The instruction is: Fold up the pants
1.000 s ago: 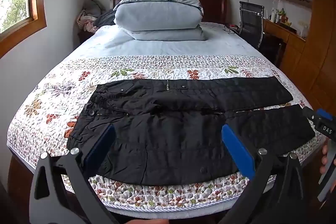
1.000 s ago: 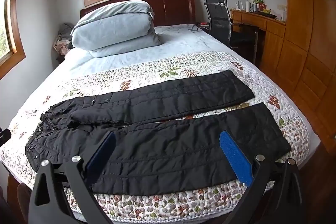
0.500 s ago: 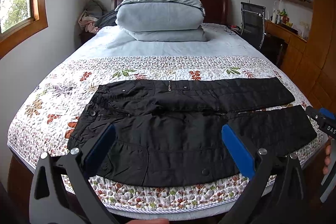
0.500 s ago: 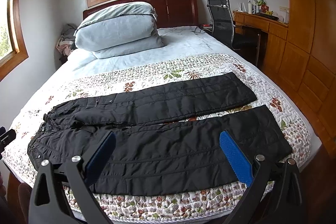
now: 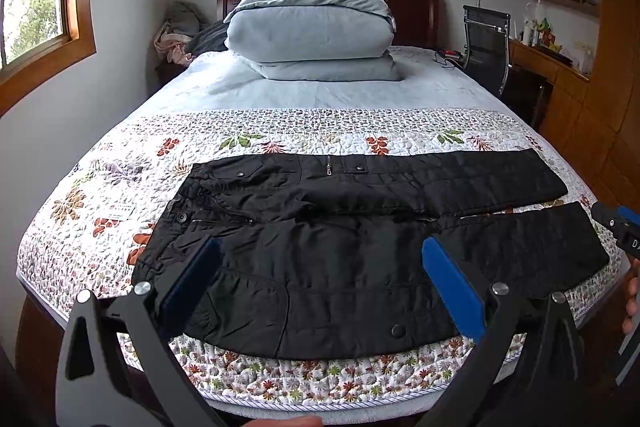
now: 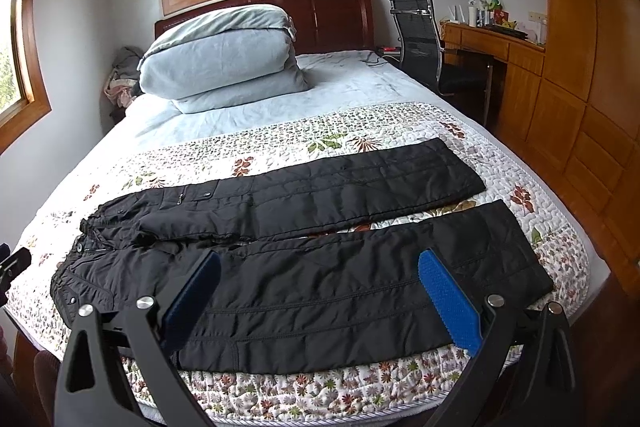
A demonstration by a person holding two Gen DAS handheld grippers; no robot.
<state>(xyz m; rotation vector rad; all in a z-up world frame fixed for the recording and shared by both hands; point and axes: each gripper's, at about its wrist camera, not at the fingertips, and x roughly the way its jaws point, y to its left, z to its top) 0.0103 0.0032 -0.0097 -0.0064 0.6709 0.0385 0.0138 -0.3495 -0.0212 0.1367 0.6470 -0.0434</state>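
Observation:
Black quilted pants (image 5: 352,227) lie flat across the flowered quilt at the foot of the bed, waist to the left, both legs stretched to the right and slightly apart. My left gripper (image 5: 320,267) hovers open above the near hip and thigh, blue pads wide, nothing between them. My right gripper (image 6: 320,281) is open too, held over the near leg of the pants (image 6: 340,283). The right gripper's body (image 5: 618,227) shows at the far right edge of the left wrist view, past the leg cuffs.
A folded pale blue duvet (image 5: 312,35) is stacked at the headboard. The flowered quilt (image 5: 280,135) covers the bed's near half. A black office chair (image 6: 420,39) and wooden desk (image 6: 496,47) stand to the right of the bed, wooden cabinets further right.
Both grippers have drawn back and risen a little from the bed, so the pants sit slightly lower and farther in view. The pants have not moved.

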